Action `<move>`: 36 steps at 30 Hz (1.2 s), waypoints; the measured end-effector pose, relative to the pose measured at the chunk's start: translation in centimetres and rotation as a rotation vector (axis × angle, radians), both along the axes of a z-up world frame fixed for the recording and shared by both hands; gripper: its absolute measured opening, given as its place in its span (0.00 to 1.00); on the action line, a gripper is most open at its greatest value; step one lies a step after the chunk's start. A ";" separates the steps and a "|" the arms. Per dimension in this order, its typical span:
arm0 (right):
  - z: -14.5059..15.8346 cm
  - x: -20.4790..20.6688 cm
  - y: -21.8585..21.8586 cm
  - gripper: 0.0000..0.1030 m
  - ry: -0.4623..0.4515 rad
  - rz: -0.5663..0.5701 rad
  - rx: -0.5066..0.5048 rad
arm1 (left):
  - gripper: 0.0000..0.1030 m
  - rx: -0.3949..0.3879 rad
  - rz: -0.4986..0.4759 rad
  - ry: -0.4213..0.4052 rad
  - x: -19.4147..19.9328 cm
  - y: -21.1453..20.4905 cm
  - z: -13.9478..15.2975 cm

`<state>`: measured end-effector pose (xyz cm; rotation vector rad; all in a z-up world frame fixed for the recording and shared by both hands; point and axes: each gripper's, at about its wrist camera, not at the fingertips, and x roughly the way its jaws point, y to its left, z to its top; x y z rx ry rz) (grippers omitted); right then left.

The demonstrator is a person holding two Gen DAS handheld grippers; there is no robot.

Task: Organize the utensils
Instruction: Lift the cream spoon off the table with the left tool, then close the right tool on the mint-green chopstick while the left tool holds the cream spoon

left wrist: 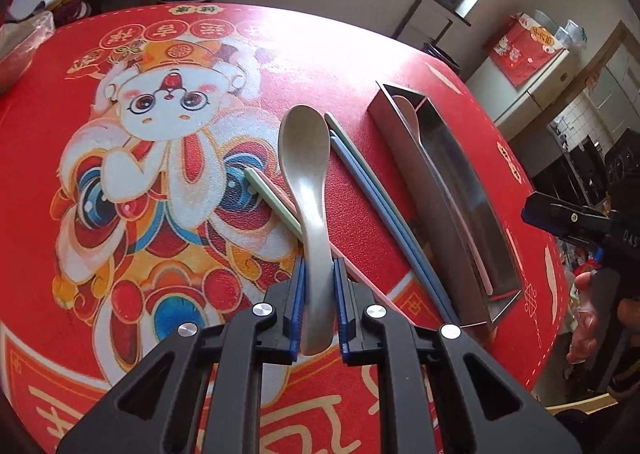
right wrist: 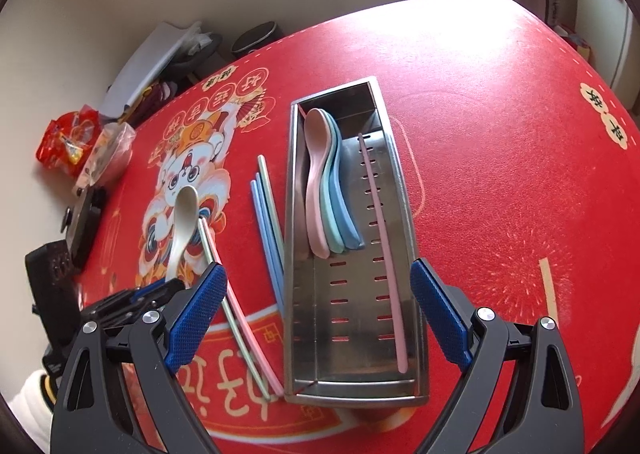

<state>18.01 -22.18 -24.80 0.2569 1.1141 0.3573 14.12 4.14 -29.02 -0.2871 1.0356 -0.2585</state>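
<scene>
Partly claw-hidden spoon (left wrist: 306,158) handle

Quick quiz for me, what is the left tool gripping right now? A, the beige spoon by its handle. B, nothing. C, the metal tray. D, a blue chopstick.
A: the left tool is closed on the handle of the beige spoon, its bowl pointing away; the blue chopsticks lie on the table and the metal tray sits untouched.
</scene>
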 end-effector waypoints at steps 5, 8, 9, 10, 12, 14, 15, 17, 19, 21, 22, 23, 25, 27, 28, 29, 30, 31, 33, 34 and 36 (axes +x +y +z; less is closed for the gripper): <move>1.0 0.0 3.9 0.87 -0.053 0.150 -0.035 | 0.13 -0.001 0.084 -0.036 -2.3 2.6 1.2; 1.3 -0.7 7.2 0.87 -0.097 0.273 -0.080 | 0.13 -0.002 0.132 -0.046 -3.6 4.4 1.6; 1.2 -0.9 8.3 0.86 -0.097 0.314 -0.084 | 0.13 -0.006 0.147 -0.047 -3.9 4.9 1.6; 1.0 -1.1 9.4 0.83 -0.091 0.354 -0.085 | 0.13 -0.010 0.161 -0.046 -4.4 5.3 1.6; 0.0 -1.3 11.3 0.61 -0.053 0.413 -0.106 | 0.13 -0.014 0.186 -0.046 -5.2 6.2 1.4; -1.2 -1.6 12.6 0.54 -0.016 0.444 -0.116 | 0.13 -0.020 0.205 -0.041 -6.1 6.9 1.2; -1.7 -1.7 13.2 0.45 0.002 0.459 -0.121 | 0.13 -0.021 0.211 -0.040 -6.4 7.1 1.2; -2.9 -1.9 14.0 0.36 0.039 0.476 -0.146 | 0.13 -0.023 0.217 -0.039 -7.0 7.5 1.2; -3.7 -1.9 14.4 0.33 0.069 0.481 -0.148 | 0.13 -0.020 0.224 -0.041 -7.7 7.8 1.3; -4.3 -1.9 14.7 0.30 0.092 0.481 -0.156 | 0.13 -0.024 0.231 -0.041 -8.0 8.2 1.2; -4.5 -2.0 14.8 0.27 0.099 0.483 -0.163 | 0.13 -0.027 0.234 -0.038 -8.2 8.3 1.2; -4.8 -2.0 15.0 0.26 0.104 0.488 -0.166 | 0.13 -0.026 0.236 -0.036 -8.3 8.4 1.1; -5.1 -2.2 15.4 0.24 0.110 0.502 -0.184 | 0.13 -0.030 0.232 -0.033 -8.4 8.5 1.0; -5.5 -2.2 15.6 0.22 0.115 0.506 -0.207 | 0.13 -0.030 0.228 -0.034 -8.5 8.5 1.0; -5.7 -2.3 15.7 0.21 0.115 0.504 -0.221 | 0.13 -0.029 0.226 -0.035 -8.5 8.5 1.1; -5.8 -2.3 15.7 0.20 0.113 0.501 -0.234 | 0.13 -0.028 0.225 -0.036 -8.5 8.4 1.1; -6.0 -2.2 15.7 0.18 0.112 0.498 -0.245 | 0.13 -0.027 0.225 -0.038 -8.5 8.4 1.1; -6.2 -2.1 15.7 0.15 0.112 0.494 -0.252 | 0.13 -0.028 0.223 -0.038 -8.4 8.4 1.1; -6.5 -1.9 15.6 0.10 0.107 0.489 -0.268 | 0.13 -0.027 0.218 -0.038 -8.5 8.2 1.2; -6.5 -1.9 15.6 0.07 0.095 0.489 -0.279 | 0.13 -0.026 0.216 -0.038 -8.5 8.1 1.3; -6.5 -1.8 15.7 0.07 0.086 0.493 -0.283 | 0.13 -0.027 0.213 -0.035 -8.4 8.0 1.3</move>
